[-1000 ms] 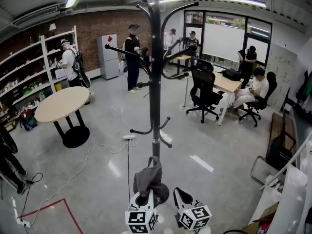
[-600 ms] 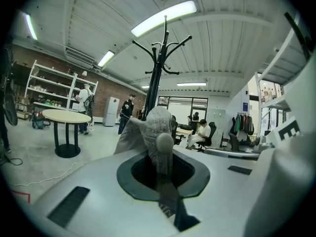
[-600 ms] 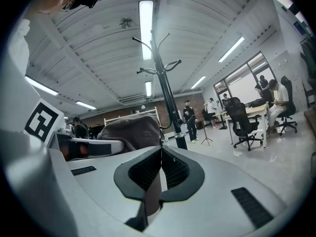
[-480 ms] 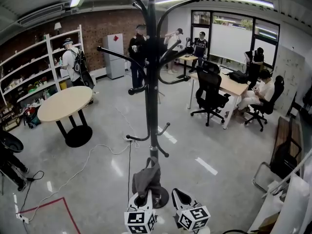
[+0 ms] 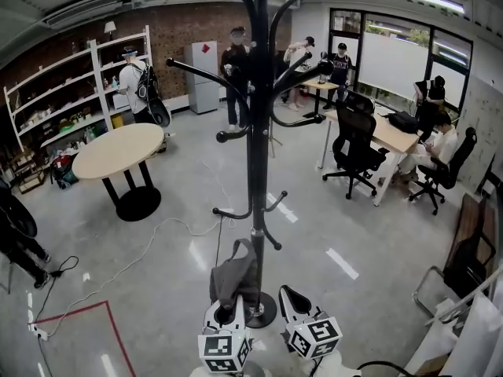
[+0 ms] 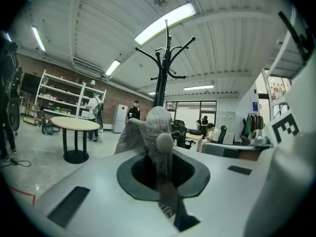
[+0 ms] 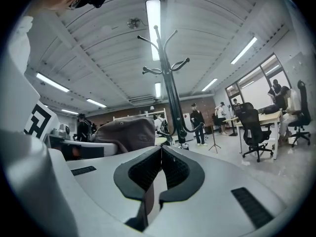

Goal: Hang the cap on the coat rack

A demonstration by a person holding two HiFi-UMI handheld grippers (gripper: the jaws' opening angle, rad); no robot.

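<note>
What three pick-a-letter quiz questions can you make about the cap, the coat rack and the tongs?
1. Where is the cap? A in the left tongs; B in the right tongs; C hung on the coat rack.
2. What colour is the coat rack? A white; B black; C red.
3. How are the right tongs? A wide open; B shut on the cap; C shut and empty.

Answers: 1 A, the cap's fabric is pinched in the left tongs. 2 B, its pole and hooks are all black. 3 C, the jaws meet with nothing between them.
</note>
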